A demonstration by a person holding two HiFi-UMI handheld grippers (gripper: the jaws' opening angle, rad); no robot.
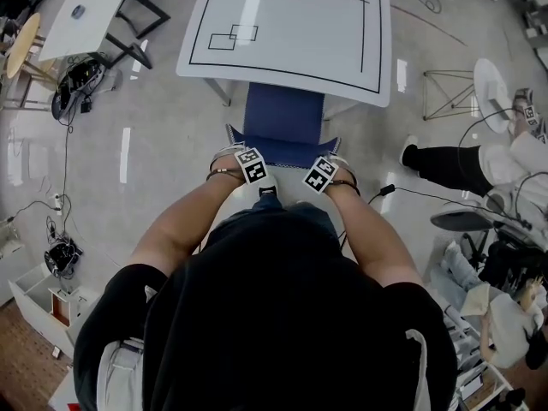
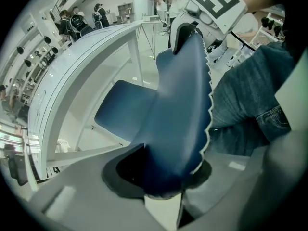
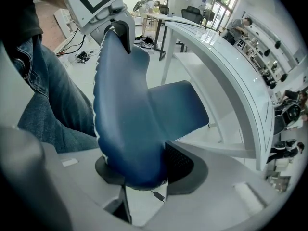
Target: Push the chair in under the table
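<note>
Ahead of both sets of fingers stands the white table (image 1: 291, 24), its black-lined top spreading well beyond the fingertips. The blue chair (image 1: 282, 114) sits between the table and the person. The far end of its seat is tucked just under the table's near edge, while most of the seat lies uncovered, below and beyond the fingers. Its backrest (image 1: 282, 151) rises upright on the person's side.

Both forearms (image 1: 184, 225) reach forward and downward from the shoulders, elbows spread wide, converging so the wrists come near each other above the backrest's top. The person's jeans (image 2: 250, 95) hang just behind the fingers, close against the backrest's rear face.

The left gripper (image 2: 161, 177) clamps one top corner of the backrest, its fingers (image 2: 120, 172) pressed in against the padded panel from both faces. The right gripper (image 3: 139, 170) pinches the other top corner the same way, its fingers (image 3: 180, 165) closed on the blue padding. Each gripper's marker cube shows at the far corner in the other's view.
</note>
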